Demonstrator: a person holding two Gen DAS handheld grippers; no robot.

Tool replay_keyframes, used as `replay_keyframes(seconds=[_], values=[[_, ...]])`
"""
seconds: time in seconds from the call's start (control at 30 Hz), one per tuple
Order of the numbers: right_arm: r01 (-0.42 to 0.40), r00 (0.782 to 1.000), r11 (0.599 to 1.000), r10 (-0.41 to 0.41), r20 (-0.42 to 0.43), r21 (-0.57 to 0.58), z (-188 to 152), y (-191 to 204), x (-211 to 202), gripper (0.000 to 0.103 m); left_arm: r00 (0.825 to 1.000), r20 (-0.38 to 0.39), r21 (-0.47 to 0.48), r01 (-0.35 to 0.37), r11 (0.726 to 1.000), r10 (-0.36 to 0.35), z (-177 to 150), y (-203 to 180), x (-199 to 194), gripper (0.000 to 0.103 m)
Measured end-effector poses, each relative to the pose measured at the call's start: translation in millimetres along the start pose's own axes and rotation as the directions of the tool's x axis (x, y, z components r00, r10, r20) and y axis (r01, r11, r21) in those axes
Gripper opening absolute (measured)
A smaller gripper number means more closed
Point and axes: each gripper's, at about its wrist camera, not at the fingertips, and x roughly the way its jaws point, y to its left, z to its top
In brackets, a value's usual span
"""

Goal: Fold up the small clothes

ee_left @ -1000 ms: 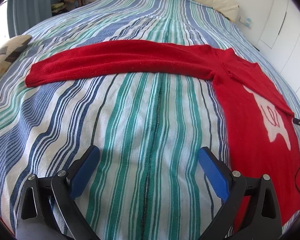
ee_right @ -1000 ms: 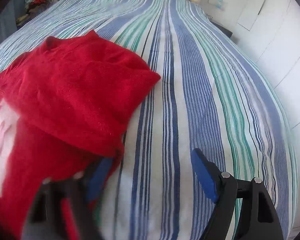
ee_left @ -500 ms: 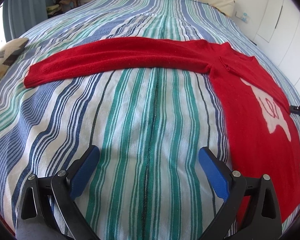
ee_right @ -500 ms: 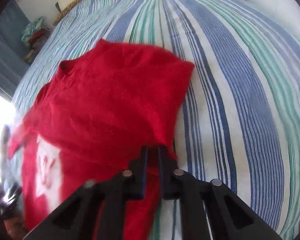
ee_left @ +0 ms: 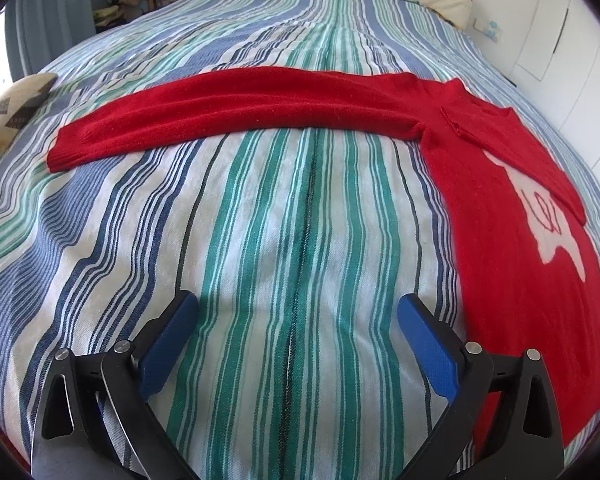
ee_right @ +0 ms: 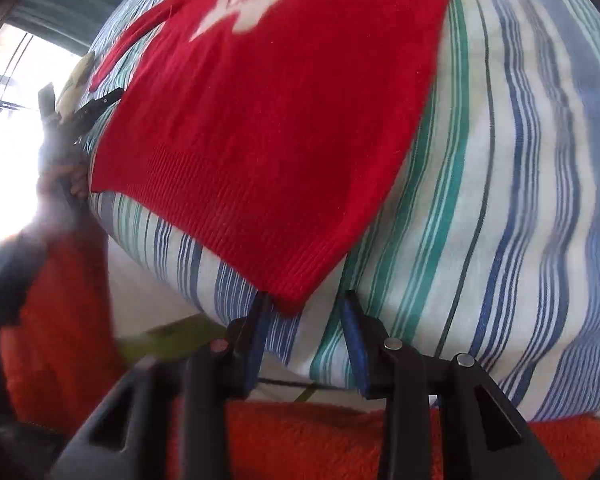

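Sleeve [ee_left: 220,116] of the red sweater [ee_left: 512,240] lies stretched straight across the striped bed [ee_left: 260,240] toward the left, flat and unfolded, which suits a garment spread out so that each part can be turned in over the body in its turn. Nearer the camera, the left gripper [ee_left: 298,320] hangs over bare bedding beside the sweater's edge, its blue pads wide apart and nothing between them; it looks parked there, close enough to reach the sleeve or the side seam once its turn arrives. Further right in the left wrist view the sweater's body lies face up with its pale motif [ee_left: 548,216] showing, and a red flap crosses the motif's upper part, probably the other sleeve already laid inward. In the right wrist view the hem corner [ee_right: 292,292] sits at the very edge of the bed, with the right gripper [ee_right: 304,308] straddling it: the jaws have just been opening, the corner's tip lies between the pads, and the pads do not appear to press on it, so I read this as a release or a re-grip instead of a firm hold. Pointing steeply down at that corner makes sense for tugging the hem square before a fold. An orange cloth [ee_right: 340,440] shows below the bed edge.
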Motion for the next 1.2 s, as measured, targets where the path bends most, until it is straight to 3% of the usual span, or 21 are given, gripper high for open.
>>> replay_keyframes(seconds=[0.07,0.13,0.2,0.23,0.33,0.43,0.53,0.6,0.67,0.7,0.73,0.83,0.87,0.9,0.93,0.97,1.0,1.1,1.2], values=[[0.014,0.994,1.000,-0.013,0.112,-0.010,-2,14,-19,0.037,1.000,0.001,0.014,-0.014,1.000,0.014,0,-3,2,0.100],[0.025,0.971,1.000,-0.022,0.237,-0.011,8,24,-32,0.047,1.000,0.001,0.022,-0.015,1.000,0.015,-1,-3,1,0.100],[0.020,0.944,0.999,-0.028,0.329,0.027,14,28,-27,0.064,1.000,-0.008,0.022,0.003,1.000,-0.003,-1,-1,-1,0.100],[0.003,0.938,0.998,-0.026,0.346,0.068,17,25,-18,0.064,1.000,-0.018,0.017,0.016,1.000,-0.016,0,1,-4,0.100],[-0.061,0.948,0.970,-0.017,0.318,0.234,24,12,21,0.064,0.994,-0.015,-0.038,0.106,0.994,-0.107,14,20,-16,0.099],[-0.075,0.931,0.969,-0.017,0.365,0.235,27,16,14,0.064,0.990,0.066,-0.197,0.133,0.971,-0.122,44,67,-24,0.099],[-0.113,0.918,0.966,0.012,0.396,0.232,26,12,8,0.064,0.987,0.133,-0.428,0.136,0.894,-0.086,65,134,-21,0.099],[-0.126,0.919,0.961,0.021,0.394,0.244,23,9,10,0.064,0.991,0.129,-0.571,0.104,0.814,-0.036,67,177,-11,0.098],[-0.126,0.917,0.962,0.019,0.399,0.243,22,9,8,0.064,0.996,0.085,-0.671,0.081,0.737,-0.031,60,209,6,0.094],[-0.121,0.917,0.963,0.015,0.400,0.242,22,10,9,0.064,0.996,0.078,-0.694,0.078,0.715,-0.032,55,218,13,0.084],[-0.116,0.917,0.964,0.010,0.399,0.241,22,11,9,0.064,0.996,0.087,-0.699,0.078,0.710,-0.024,54,221,17,0.081],[-0.100,0.917,0.967,-0.002,0.398,0.235,24,13,11,0.064,0.988,0.150,-0.682,0.122,0.721,-0.025,66,221,22,0.072],[-0.094,0.917,0.968,-0.006,0.398,0.233,21,12,9,0.064,0.985,0.166,-0.681,0.149,0.717,-0.047,71,221,26,0.054],[-0.088,0.918,0.969,-0.011,0.397,0.229,21,13,10,0.064,0.982,0.173,-0.685,0.172,0.708,-0.070,74,222,30,0.029],[-0.082,0.918,0.971,-0.015,0.395,0.226,21,13,10,0.064,0.981,0.173,-0.689,0.188,0.700,-0.093,79,224,35,0.015],[-0.078,0.918,0.971,-0.018,0.395,0.224,21,14,10,0.064,0.982,0.166,-0.685,0.184,0.705,-0.095,83,222,34,0.009],[-0.077,0.918,0.972,-0.018,0.397,0.223,20,14,10,0.064,0.983,0.171,-0.663,0.167,0.729,-0.070,90,216,28,0.009],[-0.086,0.913,0.971,-0.013,0.409,0.222,18,14,8,0.064,0.974,0.218,-0.509,0.168,0.844,-0.062,126,175,-4,0.008],[-0.100,0.910,0.970,-0.001,0.415,0.220,18,12,7,0.064,0.951,0.273,-0.312,0.232,0.921,-0.147,176,106,-40,0.008]])
